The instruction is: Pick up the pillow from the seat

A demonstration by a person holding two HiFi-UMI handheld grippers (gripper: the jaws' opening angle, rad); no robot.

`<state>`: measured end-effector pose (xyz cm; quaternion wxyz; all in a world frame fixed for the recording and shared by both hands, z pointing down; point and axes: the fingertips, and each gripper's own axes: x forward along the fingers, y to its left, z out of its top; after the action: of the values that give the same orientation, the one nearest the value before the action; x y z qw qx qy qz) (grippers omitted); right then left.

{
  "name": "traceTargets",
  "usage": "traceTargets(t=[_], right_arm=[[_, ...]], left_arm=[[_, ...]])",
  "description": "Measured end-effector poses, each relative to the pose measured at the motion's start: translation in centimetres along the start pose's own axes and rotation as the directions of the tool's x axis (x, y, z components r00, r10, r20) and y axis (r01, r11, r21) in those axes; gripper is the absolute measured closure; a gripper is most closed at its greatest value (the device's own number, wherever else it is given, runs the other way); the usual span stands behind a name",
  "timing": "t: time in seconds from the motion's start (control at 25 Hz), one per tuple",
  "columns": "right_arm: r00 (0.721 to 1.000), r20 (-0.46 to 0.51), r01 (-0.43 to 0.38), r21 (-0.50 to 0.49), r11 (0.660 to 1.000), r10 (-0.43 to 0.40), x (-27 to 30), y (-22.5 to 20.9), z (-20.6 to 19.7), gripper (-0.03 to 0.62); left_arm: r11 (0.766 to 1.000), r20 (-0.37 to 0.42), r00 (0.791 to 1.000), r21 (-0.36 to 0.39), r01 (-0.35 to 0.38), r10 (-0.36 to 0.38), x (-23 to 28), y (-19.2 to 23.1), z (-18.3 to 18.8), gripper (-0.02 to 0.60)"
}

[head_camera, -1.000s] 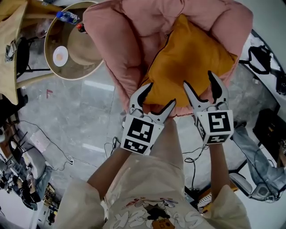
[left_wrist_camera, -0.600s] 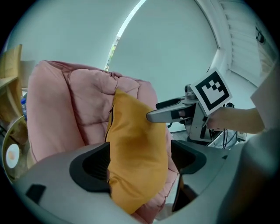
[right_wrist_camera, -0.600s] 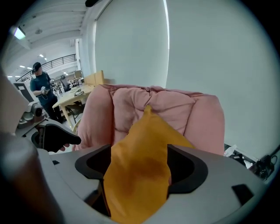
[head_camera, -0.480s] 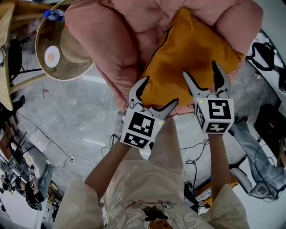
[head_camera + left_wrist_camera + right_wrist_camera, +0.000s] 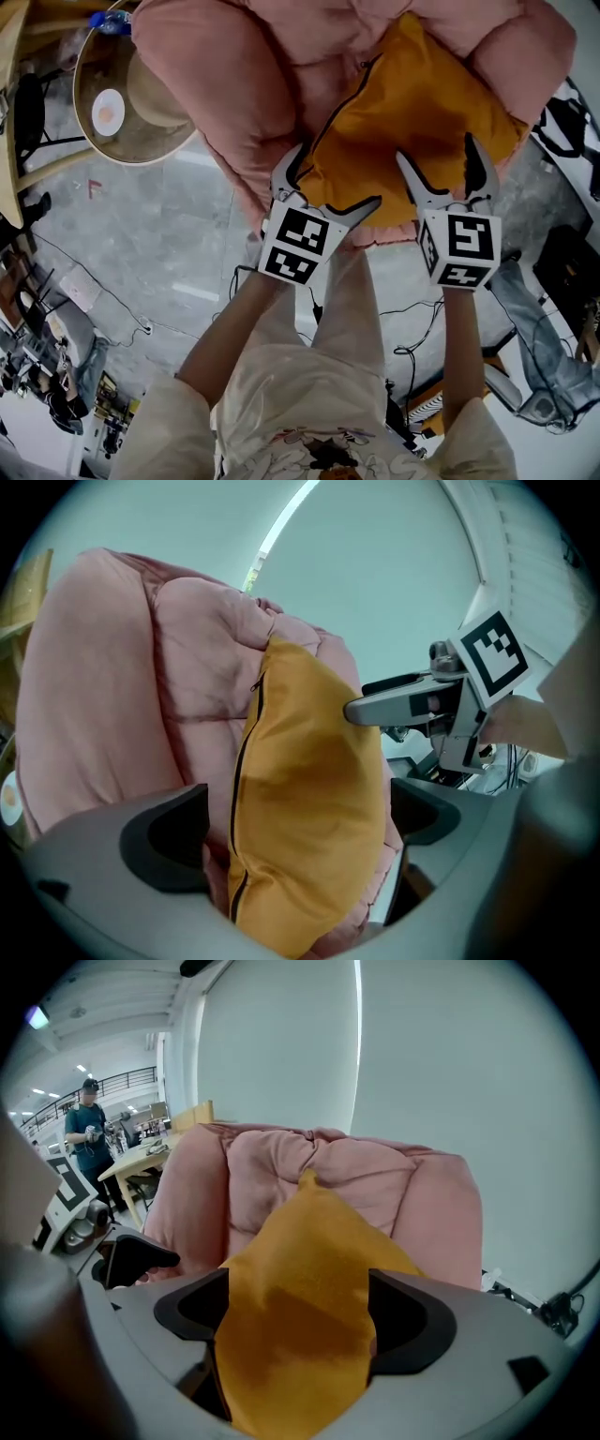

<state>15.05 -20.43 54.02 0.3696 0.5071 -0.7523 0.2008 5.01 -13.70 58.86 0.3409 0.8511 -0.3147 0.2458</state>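
L gripper & R gripper lowered onto orange pillow in pink seat, jaws wide.
Forearms stretched fwd side by side, both grippers pitched down at seat's front edge, marker cubes facing up. Each pair of jaws has just been opening; pillow sits between them, not clamped. Pillow lies diamond-wise: one corner twd backrest, long diagonal front-to-back, zip edge on L side.

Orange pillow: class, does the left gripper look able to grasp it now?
Probably yes: the left gripper straddles the orange pillow at its near corner, its jaws having just been opening; nothing blocks them.
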Motion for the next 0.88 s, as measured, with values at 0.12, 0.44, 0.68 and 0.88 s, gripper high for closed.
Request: traceTargets(t=[0.12,0.44,0.68,0.88], right_arm=[[1.000,-0.004,-0.003,-0.001,1.000,0.003,0.2,0.0,0.0,0.140],[1.000,-0.018,0.009,-0.029,1.000,-0.010,1.2,0.0,-0.1,0.135],[1.000,-0.026,0.003,-0.023,1.000,-0.003,2.9,0.2,0.2,0.135],[1.000,-0.016,0.008,-0.020,1.000,-0.008,3.4,-0.2,0.1,0.135]], left_arm=[[0.999,-0.007,1.000,-0.047,0.025,-0.025,0.7,1.0,-0.6,-0.012],[0.998,-0.032,0.998,-0.045,0.049,-0.050,2.4,1.7,-2.0,-0.014],[0.996,-0.037,0.998,-0.083,0.039,-0.042,3.9,3.2,-2.4,-0.012],[0.994,-0.076,0.996,-0.105,0.032,-0.040,6.2,4.0,-3.3,-0.012]])
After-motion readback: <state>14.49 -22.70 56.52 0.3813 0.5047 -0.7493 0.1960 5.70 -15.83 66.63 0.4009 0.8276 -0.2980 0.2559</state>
